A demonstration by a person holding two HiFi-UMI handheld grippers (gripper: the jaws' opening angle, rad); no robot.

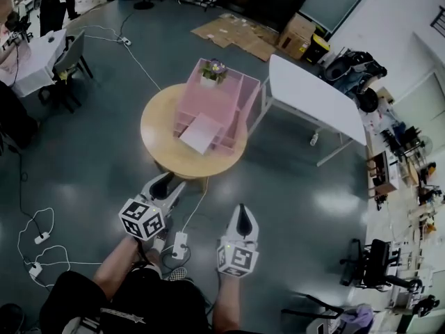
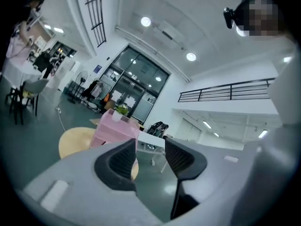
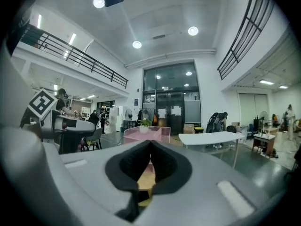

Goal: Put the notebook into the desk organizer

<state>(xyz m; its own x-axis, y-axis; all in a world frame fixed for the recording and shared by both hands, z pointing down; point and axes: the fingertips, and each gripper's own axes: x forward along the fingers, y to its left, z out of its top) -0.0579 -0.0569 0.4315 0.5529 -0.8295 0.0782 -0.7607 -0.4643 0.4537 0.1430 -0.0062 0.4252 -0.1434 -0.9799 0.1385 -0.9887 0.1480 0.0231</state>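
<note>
In the head view a pink desk organizer [image 1: 224, 96] stands on a round wooden table [image 1: 156, 127], with a small potted plant [image 1: 213, 70] on its top. A pale notebook [image 1: 200, 132] lies slanted at the organizer's front lower part. Both grippers are held low, short of the table and apart from it. My left gripper [image 1: 167, 181] points at the table's near edge; its jaws stand apart with nothing between them [image 2: 150, 144]. My right gripper [image 1: 242, 213] is shut and empty, its tips touching [image 3: 150, 145]. The organizer [image 2: 115, 128] [image 3: 146, 134] lies ahead in both gripper views.
A white folding table [image 1: 313, 96] stands right of the round table. Flattened cardboard [image 1: 236, 33] lies on the floor behind. A power strip [image 1: 179, 245] and cables lie on the floor near my feet. A chair [image 1: 69, 61] and a white table are at the far left.
</note>
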